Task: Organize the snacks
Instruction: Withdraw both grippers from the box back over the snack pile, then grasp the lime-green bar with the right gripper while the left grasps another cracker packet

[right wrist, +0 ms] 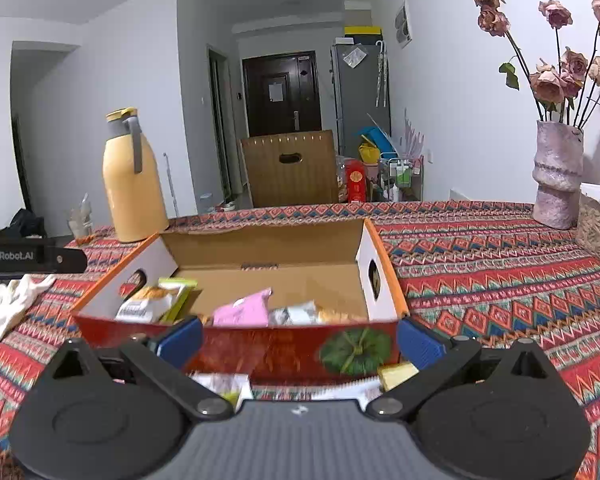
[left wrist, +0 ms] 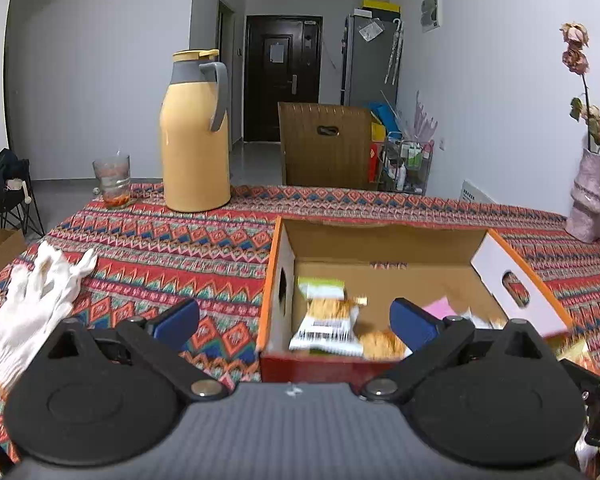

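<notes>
An open cardboard box (left wrist: 380, 240) with orange-edged flaps stands on the patterned tablecloth; it also shows in the right wrist view (right wrist: 276, 354). Inside lie a white-and-orange snack packet (left wrist: 328, 322), a pink packet (right wrist: 244, 310) and other wrappers. My left gripper (left wrist: 296, 322) is open and empty, straddling the box's left wall near its front left corner. My right gripper (right wrist: 298, 340) is open and empty, just in front of the box's red front wall. Below it on the cloth lie loose packets (right wrist: 224, 384) and a yellow one (right wrist: 398, 374).
A yellow thermos jug (left wrist: 194, 136) and a glass cup (left wrist: 113, 180) stand at the table's far left. A white glove (left wrist: 32, 308) lies left of the box. A pink vase with dried roses (right wrist: 558, 174) and a clear container (right wrist: 598, 226) stand at the right.
</notes>
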